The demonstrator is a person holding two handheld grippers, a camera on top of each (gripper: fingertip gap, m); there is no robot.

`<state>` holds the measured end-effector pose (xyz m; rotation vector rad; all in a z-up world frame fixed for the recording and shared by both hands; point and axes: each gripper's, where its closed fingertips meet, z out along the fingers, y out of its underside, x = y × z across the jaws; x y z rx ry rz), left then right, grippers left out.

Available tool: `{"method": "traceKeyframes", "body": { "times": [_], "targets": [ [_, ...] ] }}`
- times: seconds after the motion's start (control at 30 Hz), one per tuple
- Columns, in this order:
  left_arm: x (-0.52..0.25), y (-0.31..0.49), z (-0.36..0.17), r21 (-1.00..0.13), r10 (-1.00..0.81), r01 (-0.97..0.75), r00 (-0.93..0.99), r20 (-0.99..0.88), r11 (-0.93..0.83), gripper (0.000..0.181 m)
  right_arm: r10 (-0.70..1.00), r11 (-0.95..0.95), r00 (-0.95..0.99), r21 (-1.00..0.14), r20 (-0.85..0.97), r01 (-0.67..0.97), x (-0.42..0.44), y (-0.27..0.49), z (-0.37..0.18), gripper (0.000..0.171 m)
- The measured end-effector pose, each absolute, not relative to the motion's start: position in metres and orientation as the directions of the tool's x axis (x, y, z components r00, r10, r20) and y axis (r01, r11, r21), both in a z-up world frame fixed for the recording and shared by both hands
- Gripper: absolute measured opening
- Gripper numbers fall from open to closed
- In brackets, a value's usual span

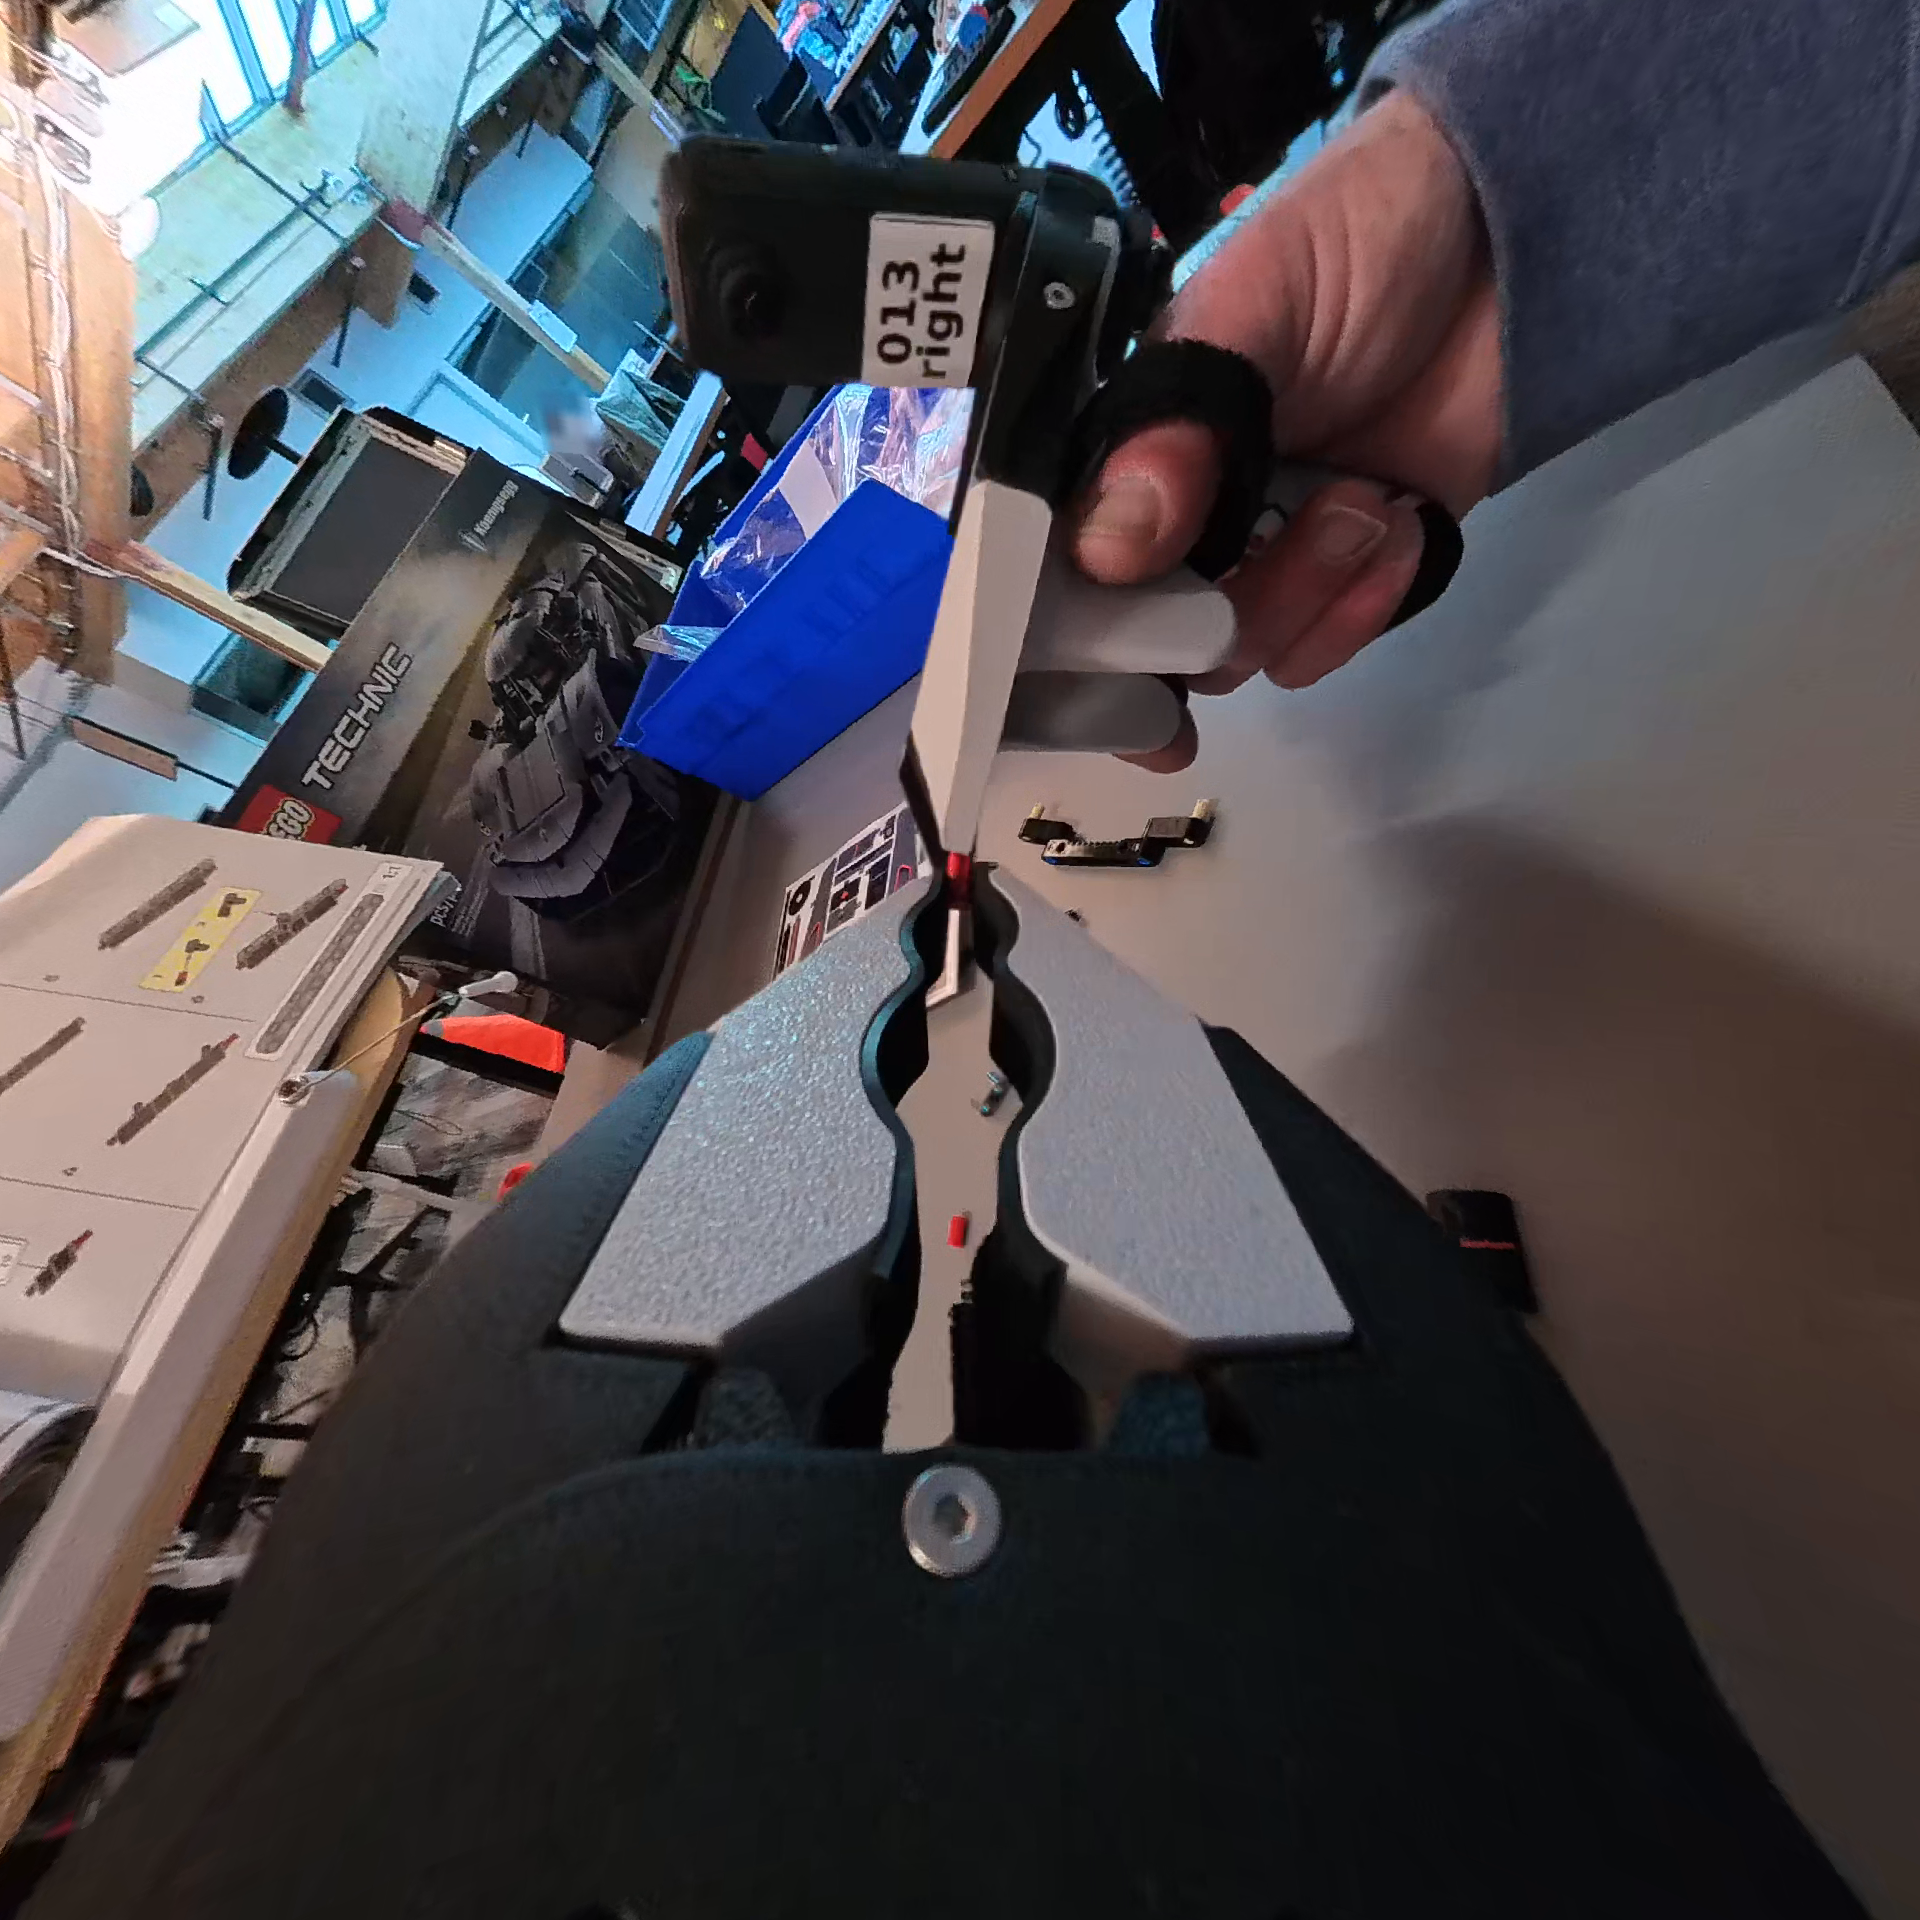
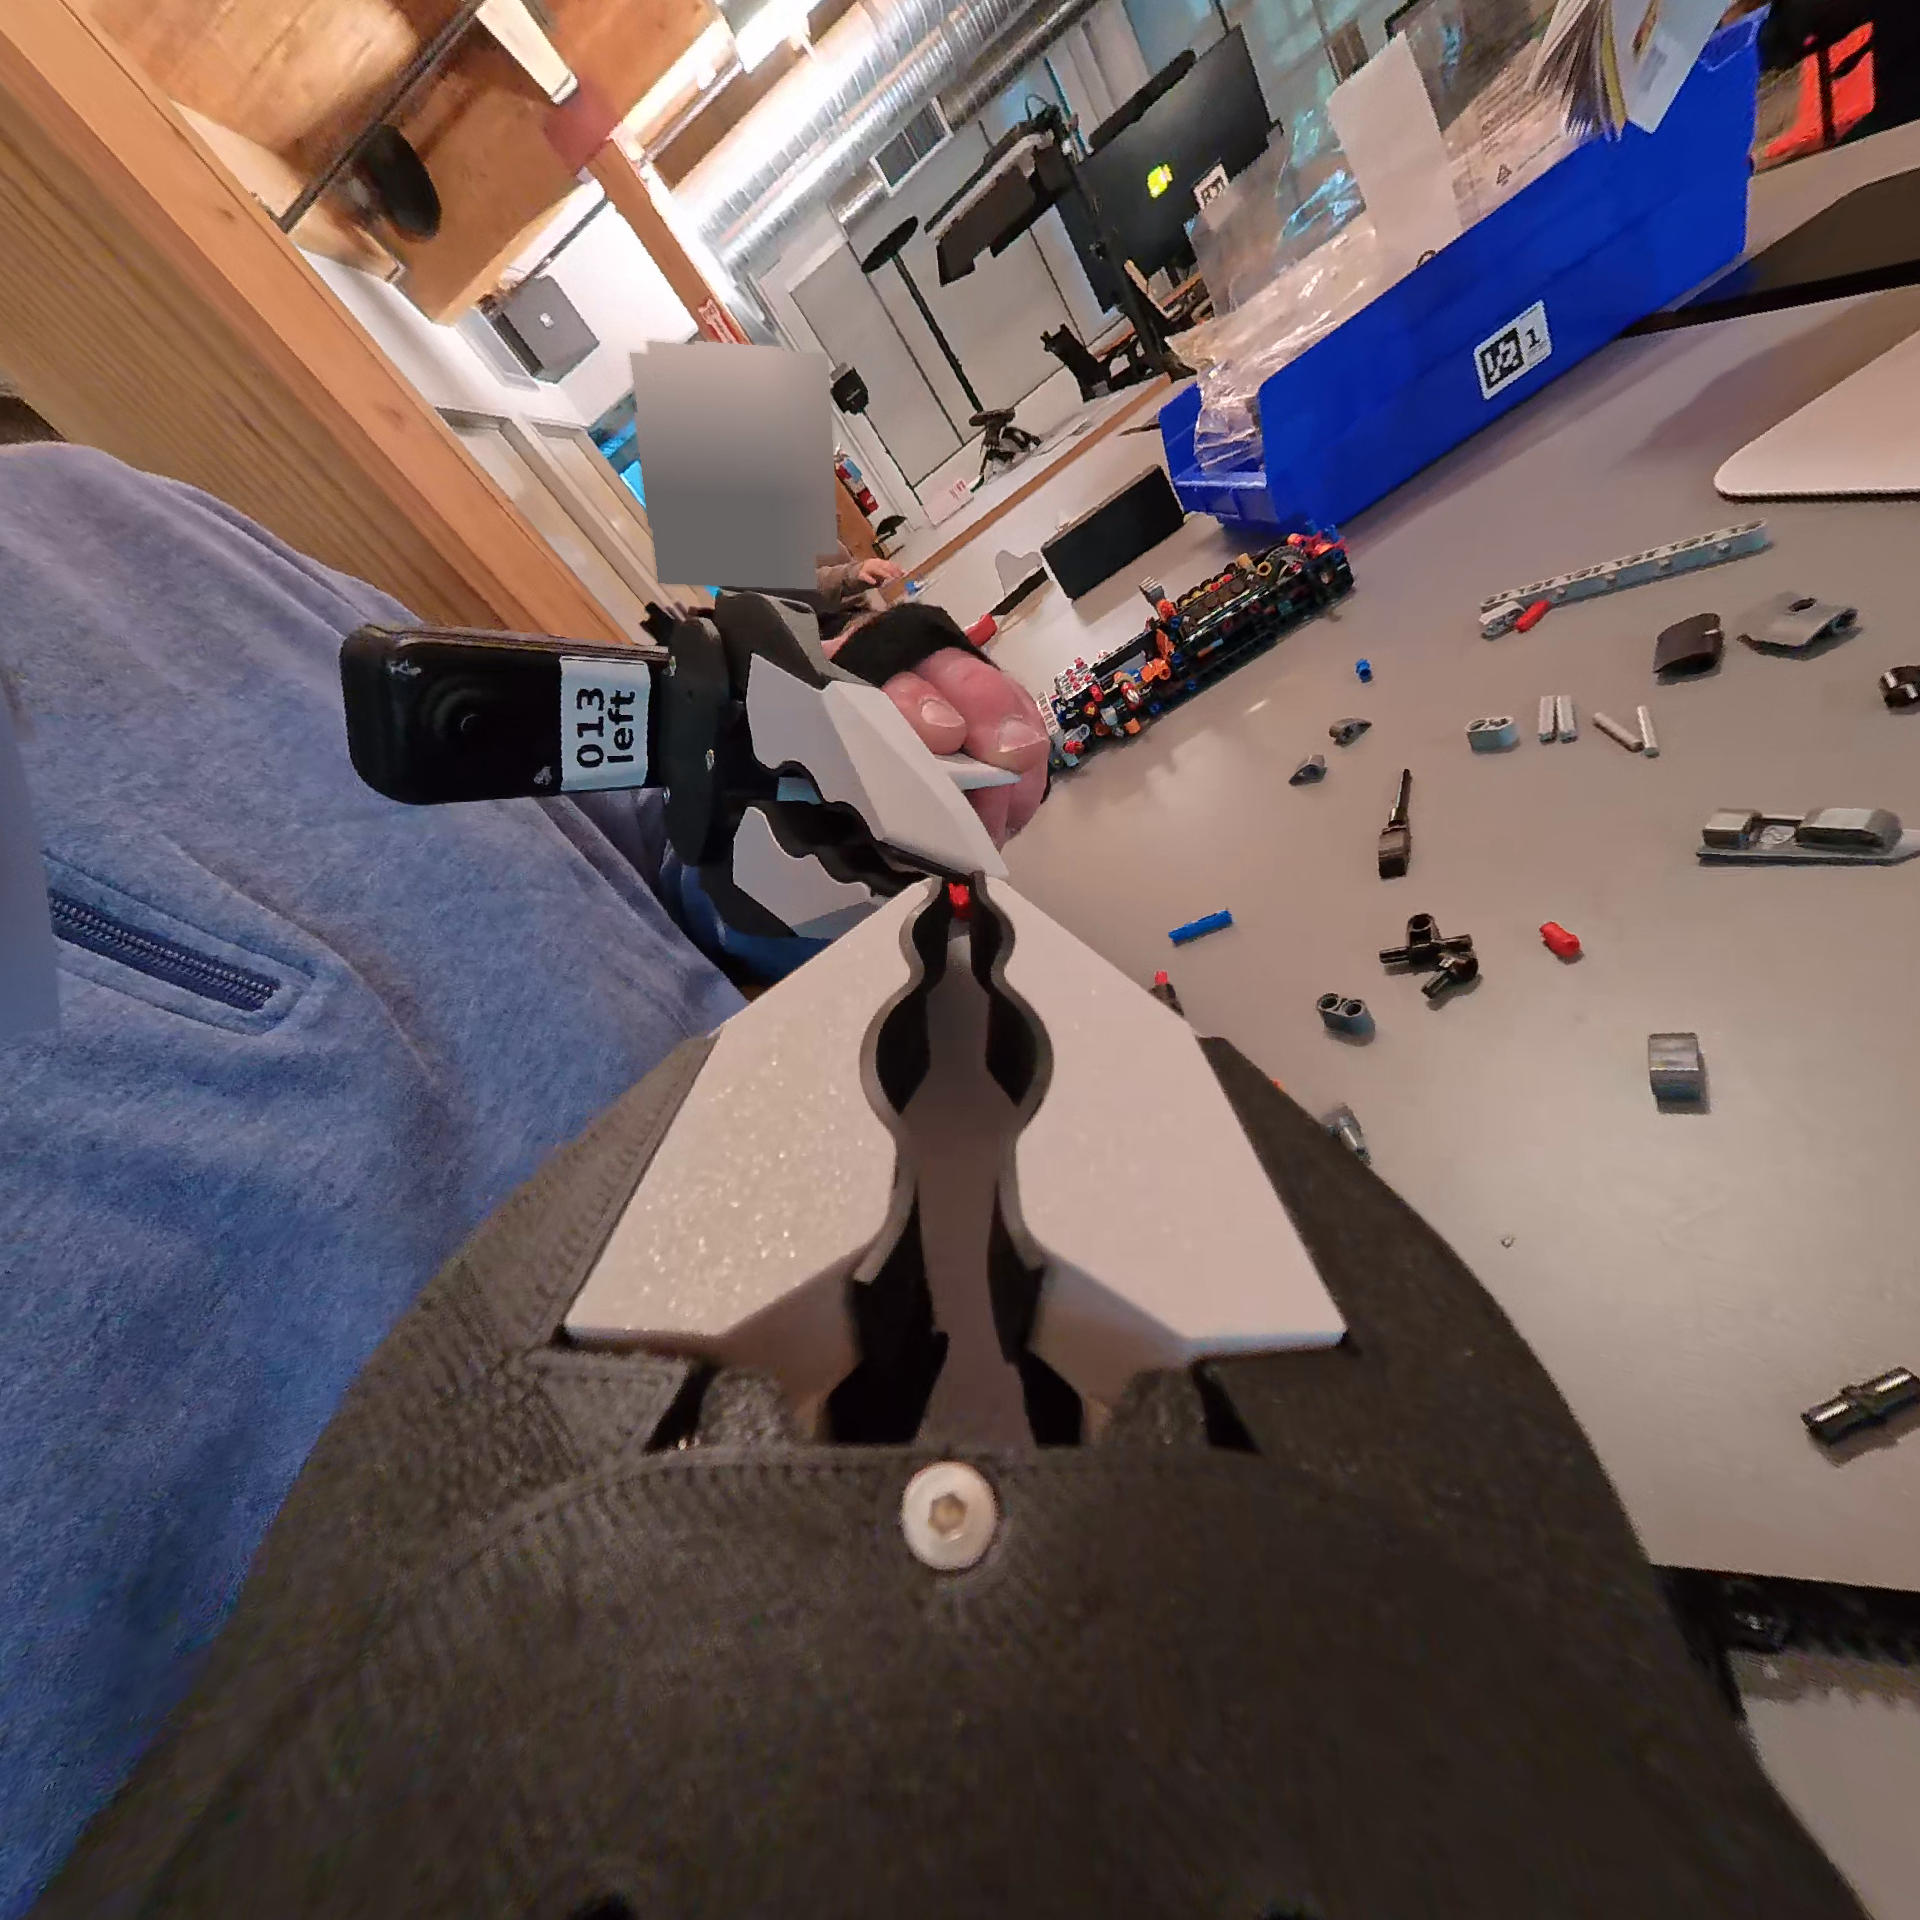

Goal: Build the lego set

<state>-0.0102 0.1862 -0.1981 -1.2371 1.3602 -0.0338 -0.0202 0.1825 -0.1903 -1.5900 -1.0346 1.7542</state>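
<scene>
The grey table (image 2: 1558, 1195) is the landmark here. At its far edge stands a blue bin (image 2: 1455, 343) of clear bags, with the long, many-coloured chassis build (image 2: 1205, 634) lying just in front of it. Loose parts are scattered over the table's near right area: a grey beam (image 2: 1621, 571), a blue pin (image 2: 1200, 927), a black connector (image 2: 1429, 954), a spare red piece (image 2: 1558, 938). Off the table's left edge, the left wrist view shows the open instruction booklet (image 1: 187, 1039) and the dark set box (image 1: 499, 748).

Above the table's near side, the two grippers meet tip to tip around one small red pin (image 2: 958, 900).

The likely trouble is the pin itself. It is tiny and held only at the very tips, so any sideways push or uneven squeeze during the handover could flick it out onto the table or off the edge. If one gripper lets go before the other has a firm bite, it drops.

The right gripper (image 2: 961, 902) is nearly closed, its tips pinching the pin. The left gripper (image 1: 958, 883) is likewise drawn almost together at the tips, touching the same pin; whether it truly grips or merely touches cannot be told.
</scene>
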Motion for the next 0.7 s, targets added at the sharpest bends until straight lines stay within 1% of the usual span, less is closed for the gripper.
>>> {"method": "traceKeyframes", "body": {
  "times": [0.27, 0.43, 0.7],
  "targets": [
    [-0.008, 0.185, -0.190, -0.710, -0.666, -0.571, 0.343, -0.663, 0.413, 0.001, 0.799, -0.580, -0.169, -0.814, -0.577, 0.038, -0.018, 0.183, -0.181, 0.002],
    [-0.008, 0.185, -0.186, -0.689, -0.634, -0.582, 0.347, -0.691, 0.432, 0.001, 0.791, -0.591, -0.168, -0.806, -0.588, 0.036, -0.017, 0.183, -0.179, 0.003],
    [-0.006, 0.184, -0.183, -0.651, -0.599, -0.603, 0.330, -0.729, 0.461, 0.001, 0.825, -0.544, -0.160, -0.838, -0.541, 0.027, -0.016, 0.180, -0.176, 0.001]
  ]
}}
